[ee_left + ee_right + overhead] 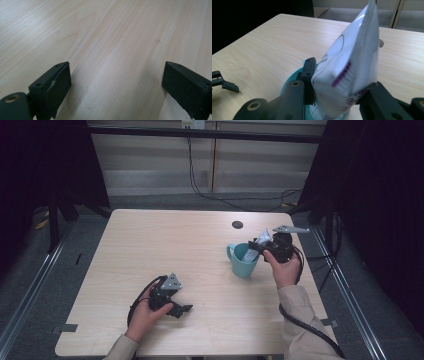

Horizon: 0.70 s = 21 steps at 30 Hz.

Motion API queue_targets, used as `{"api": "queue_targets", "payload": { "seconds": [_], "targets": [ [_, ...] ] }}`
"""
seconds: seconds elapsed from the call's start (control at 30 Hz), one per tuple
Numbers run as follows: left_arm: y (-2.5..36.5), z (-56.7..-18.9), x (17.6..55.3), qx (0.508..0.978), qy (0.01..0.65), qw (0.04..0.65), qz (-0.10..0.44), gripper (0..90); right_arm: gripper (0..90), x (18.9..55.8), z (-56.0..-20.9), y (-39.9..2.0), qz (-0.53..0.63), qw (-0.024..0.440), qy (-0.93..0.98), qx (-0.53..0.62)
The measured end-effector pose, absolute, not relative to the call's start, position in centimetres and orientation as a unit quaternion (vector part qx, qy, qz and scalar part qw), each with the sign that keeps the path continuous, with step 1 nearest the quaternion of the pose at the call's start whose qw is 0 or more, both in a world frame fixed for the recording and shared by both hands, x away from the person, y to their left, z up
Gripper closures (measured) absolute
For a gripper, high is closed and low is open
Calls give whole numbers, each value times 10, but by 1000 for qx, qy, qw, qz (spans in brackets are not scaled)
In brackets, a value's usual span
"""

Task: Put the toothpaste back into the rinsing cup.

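The right tool grips a white packet above the teal cup, left tool open on the bench; a slack grip might drop it outside.

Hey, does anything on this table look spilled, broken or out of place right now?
Nothing stands out. The teal mug stands upright on the table with no spill around it, the right gripper holds a white sachet above it, and the left gripper rests open on bare wood.
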<state>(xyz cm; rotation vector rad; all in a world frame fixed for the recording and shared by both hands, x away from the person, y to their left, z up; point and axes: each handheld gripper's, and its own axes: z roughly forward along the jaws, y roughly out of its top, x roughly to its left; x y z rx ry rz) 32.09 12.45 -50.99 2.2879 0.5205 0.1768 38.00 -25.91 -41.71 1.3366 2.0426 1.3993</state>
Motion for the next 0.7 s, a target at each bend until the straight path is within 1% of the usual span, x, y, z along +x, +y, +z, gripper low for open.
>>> {"api": "queue_targets", "payload": {
  "seconds": [0.47,0.6,0.7],
  "targets": [
    [124,-510,321,898,204,385,70,83,635,379,-418,-262,480,182,718,469],
    [124,-510,321,898,203,385,70,83,601,379,-418,-264,480,184,715,474],
    [124,-510,321,898,203,385,70,83,601,379,-418,-267,478,187,714,477]
  ]
}}
